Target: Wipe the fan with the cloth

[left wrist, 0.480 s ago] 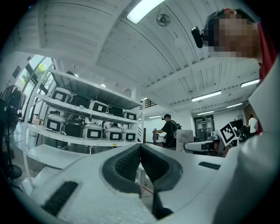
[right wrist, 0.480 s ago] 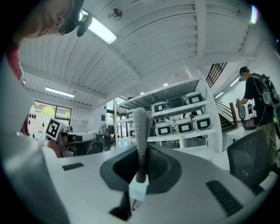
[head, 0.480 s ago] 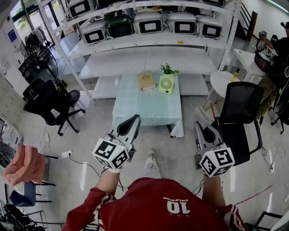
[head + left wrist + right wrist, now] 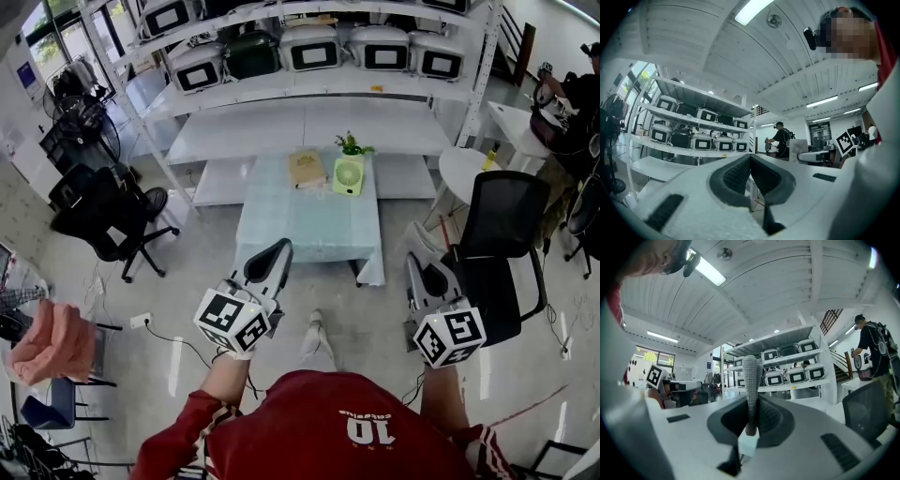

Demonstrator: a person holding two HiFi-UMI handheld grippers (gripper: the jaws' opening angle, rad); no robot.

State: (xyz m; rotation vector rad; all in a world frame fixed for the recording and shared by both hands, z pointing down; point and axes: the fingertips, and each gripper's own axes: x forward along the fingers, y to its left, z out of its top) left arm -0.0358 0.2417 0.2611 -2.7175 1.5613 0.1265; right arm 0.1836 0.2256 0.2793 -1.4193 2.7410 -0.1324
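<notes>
Step in hand: The approach, by the look of it. No wiping is under way, and the person stands on the floor well back from the near edge of the tabletop (image 4: pixel 305 225).
Left gripper (image 4: pixel 750 164): Jaws pressed together with nothing between them. It is held out in front of the body, pointing toward the tabletop.
Right gripper (image 4: pixel 751 376): Closed too, pads meeting, and empty. It is level with the left one and well apart from it.
Fan (image 4: pixel 347 175): Small and green, standing upright at the far edge of the tabletop, toward the far right corner. A potted plant (image 4: pixel 351 144) sits close behind it.
Cloth (image 4: pixel 304 167): A tan folded piece lies flat at the far edge, just left of the fan. It reads as the cloth, though it is too small here to be certain.
Gap: Both grippers are well short of the fan and the cloth, with the whole length of the tabletop between.
Next move: The person likely steps in to the near edge or round the side, since both things sit at the far edge. One gripper then has to open and close on the cloth before any wiping.
Other gripper: Probably best used to steady the fan, which looks light enough to slide or tip under a wipe.
Watch: The plant is close behind the fan, so a wide sweep could knock it.
</notes>
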